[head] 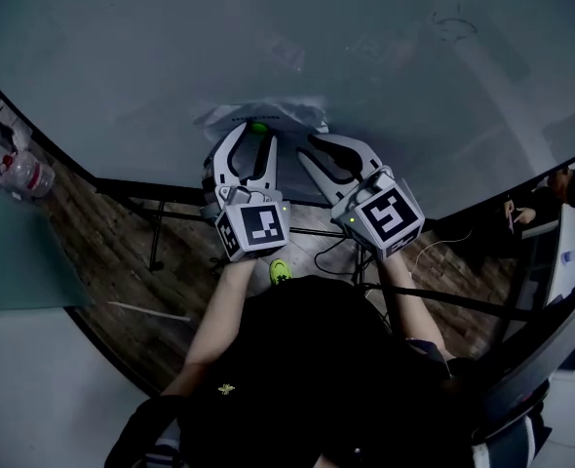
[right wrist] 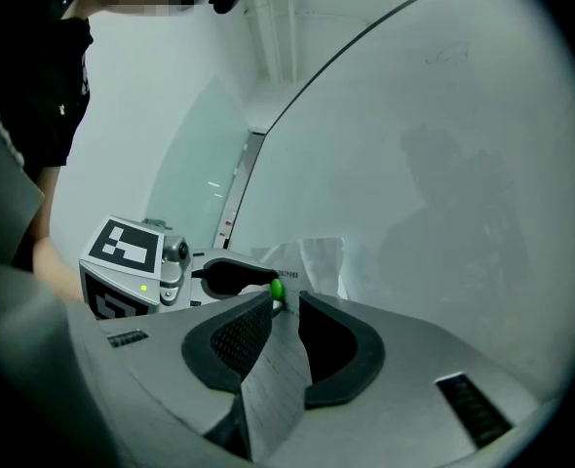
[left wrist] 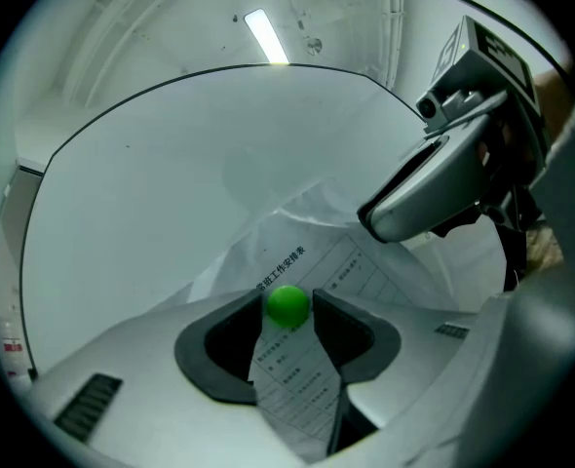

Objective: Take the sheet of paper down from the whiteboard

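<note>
While the left gripper (head: 258, 133) is clamping the green magnet (left wrist: 287, 306) pinning the sheet of paper (left wrist: 312, 261) low on the whiteboard (head: 268, 37) and the right gripper (right wrist: 286, 300) is sitting slack around a fold, pulling the magnet is likely risking a dropped sheet.

My fingers (left wrist: 219, 354) are smooth grey plastic with matt black pads. The sheet of paper (left wrist: 297, 388) is thin, creased and matt. The whiteboard (left wrist: 151, 183) is smooth and faintly glossy, the green ball (left wrist: 287, 305) shiny.
</note>
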`<action>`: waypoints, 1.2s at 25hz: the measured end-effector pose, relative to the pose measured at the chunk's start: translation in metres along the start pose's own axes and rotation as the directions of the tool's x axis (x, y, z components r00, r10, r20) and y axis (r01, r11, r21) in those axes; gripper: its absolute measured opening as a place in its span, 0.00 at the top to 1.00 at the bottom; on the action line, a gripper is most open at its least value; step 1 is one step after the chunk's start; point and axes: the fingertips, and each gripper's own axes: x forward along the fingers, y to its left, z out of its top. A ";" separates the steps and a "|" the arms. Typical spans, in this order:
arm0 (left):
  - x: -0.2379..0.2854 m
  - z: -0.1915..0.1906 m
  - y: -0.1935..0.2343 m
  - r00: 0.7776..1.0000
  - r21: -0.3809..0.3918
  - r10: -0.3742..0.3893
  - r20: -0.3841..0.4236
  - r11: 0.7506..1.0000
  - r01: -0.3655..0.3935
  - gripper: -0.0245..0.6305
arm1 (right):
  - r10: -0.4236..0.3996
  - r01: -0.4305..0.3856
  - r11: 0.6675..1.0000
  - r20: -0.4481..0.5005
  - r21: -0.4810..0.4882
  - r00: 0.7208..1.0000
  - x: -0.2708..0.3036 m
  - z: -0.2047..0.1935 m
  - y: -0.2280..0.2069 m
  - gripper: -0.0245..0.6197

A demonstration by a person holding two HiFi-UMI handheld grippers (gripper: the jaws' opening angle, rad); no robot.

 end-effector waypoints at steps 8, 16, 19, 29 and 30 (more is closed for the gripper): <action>0.001 0.000 -0.002 1.000 0.022 0.028 -0.004 0.999 -0.028 0.69 | -0.027 0.026 0.999 -0.016 -0.018 1.000 -0.004 0.002 -0.004 0.76; 0.001 0.000 -0.002 1.000 0.019 0.031 -0.003 0.999 -0.030 0.71 | -0.059 0.058 0.998 -0.009 -0.025 0.998 -0.009 0.008 -0.010 0.74; 0.001 0.000 -0.002 1.000 0.012 0.029 -0.001 1.000 -0.029 0.72 | -0.076 0.076 0.997 -0.008 -0.021 0.997 -0.011 0.009 -0.013 0.74; 0.000 0.001 -0.002 0.999 0.014 0.036 0.002 0.999 -0.036 0.76 | -0.136 0.135 0.990 -0.047 -0.025 0.990 -0.015 0.008 -0.025 0.74; 0.001 0.001 -0.001 0.999 0.014 0.038 0.003 0.999 -0.038 0.76 | -0.140 0.139 0.990 -0.050 -0.025 0.989 -0.016 0.008 -0.026 0.74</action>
